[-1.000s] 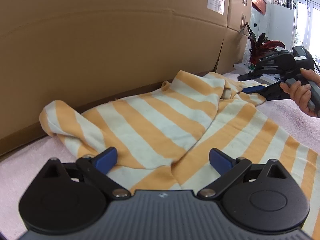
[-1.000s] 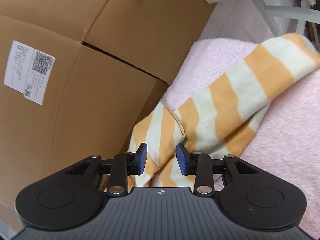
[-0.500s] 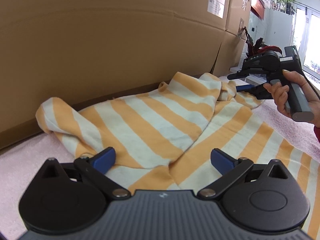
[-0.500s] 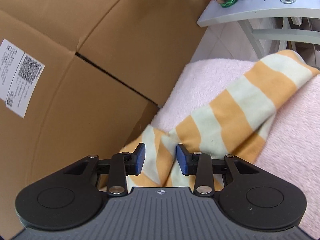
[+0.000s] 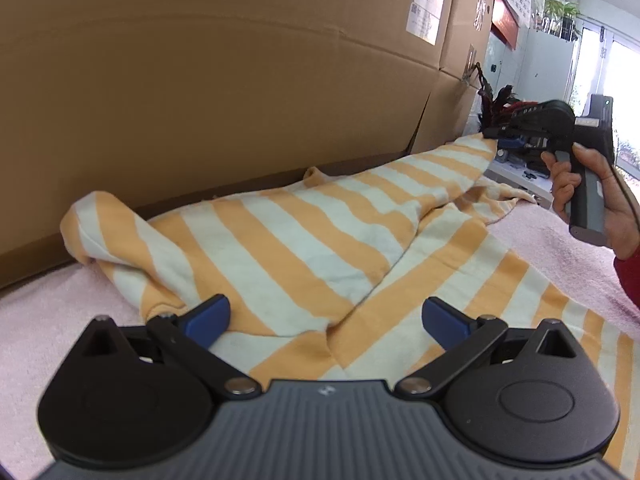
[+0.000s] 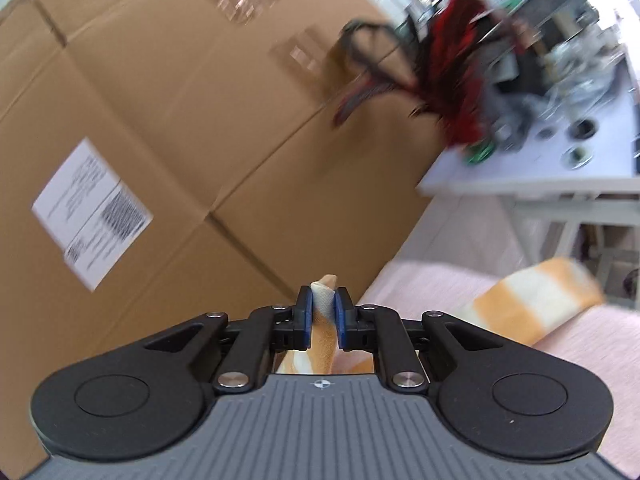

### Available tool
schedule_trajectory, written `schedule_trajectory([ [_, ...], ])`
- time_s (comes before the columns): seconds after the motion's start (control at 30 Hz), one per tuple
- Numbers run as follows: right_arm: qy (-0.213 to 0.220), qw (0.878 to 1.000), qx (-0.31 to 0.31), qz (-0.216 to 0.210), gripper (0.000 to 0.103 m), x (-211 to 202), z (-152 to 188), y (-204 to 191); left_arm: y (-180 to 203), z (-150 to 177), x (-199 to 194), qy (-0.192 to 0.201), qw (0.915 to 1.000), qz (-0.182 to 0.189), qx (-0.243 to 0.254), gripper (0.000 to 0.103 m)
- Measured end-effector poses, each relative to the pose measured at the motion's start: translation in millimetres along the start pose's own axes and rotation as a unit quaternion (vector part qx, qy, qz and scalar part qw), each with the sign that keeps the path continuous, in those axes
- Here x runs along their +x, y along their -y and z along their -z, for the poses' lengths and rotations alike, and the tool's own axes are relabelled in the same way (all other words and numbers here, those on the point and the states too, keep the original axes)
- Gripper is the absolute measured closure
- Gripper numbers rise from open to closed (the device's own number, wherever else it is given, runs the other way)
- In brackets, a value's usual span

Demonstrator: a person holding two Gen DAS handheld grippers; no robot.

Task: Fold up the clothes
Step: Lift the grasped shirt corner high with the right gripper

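The right tool (image 6: 322, 320) now has its blue pads pressed onto a pinch of the orange-and-cream striped knit garment (image 5: 304, 248) — half a second ago those pads stood apart with the cloth loose between them. It has also risen: in the left wrist view the right tool (image 5: 505, 143) holds a peak of fabric up off the surface near the far right corner, gripped by a hand (image 5: 600, 196). The left tool (image 5: 324, 320) stays wide, empty, low over the garment's near edge as before. The garment lies rumpled across the pink towelling-covered desk (image 5: 44, 312), bunched against the brown cardboard boxes (image 5: 240, 100) along the far edge. I judge a corner is secured for spreading or folding — which one, I cannot tell.
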State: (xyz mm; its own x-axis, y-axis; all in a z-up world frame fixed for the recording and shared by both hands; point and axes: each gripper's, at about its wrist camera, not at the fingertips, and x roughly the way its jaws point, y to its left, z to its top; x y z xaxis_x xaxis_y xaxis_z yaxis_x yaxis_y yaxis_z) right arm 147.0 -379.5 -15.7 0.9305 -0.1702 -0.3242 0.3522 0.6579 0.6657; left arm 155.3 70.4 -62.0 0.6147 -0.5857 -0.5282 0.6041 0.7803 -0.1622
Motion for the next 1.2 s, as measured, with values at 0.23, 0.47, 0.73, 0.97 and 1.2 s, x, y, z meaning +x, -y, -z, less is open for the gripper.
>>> schedule_trajectory([
  [0.23,0.003,0.999,0.033,0.028,0.09,4,2,25,-6,1,-2,0.0,0.9997,0.018,-0.016,0.001],
  [0.47,0.023,0.998,0.046,-0.021,0.09,5,-14,19,-9,2,-5,-0.009,0.9986,0.047,-0.02,0.001],
  [0.73,0.051,0.996,0.041,-0.058,0.09,-8,-19,1,-6,6,-7,-0.02,0.9984,0.052,0.002,0.001],
  [0.97,0.034,0.998,0.026,-0.049,0.09,-9,-15,-5,-24,-1,-16,0.019,0.9978,0.032,-0.056,0.002],
  [1.2,0.015,0.994,0.052,-0.094,0.09,-16,-20,0,-44,-40,-18,0.034,0.9956,0.012,-0.087,0.025],
])
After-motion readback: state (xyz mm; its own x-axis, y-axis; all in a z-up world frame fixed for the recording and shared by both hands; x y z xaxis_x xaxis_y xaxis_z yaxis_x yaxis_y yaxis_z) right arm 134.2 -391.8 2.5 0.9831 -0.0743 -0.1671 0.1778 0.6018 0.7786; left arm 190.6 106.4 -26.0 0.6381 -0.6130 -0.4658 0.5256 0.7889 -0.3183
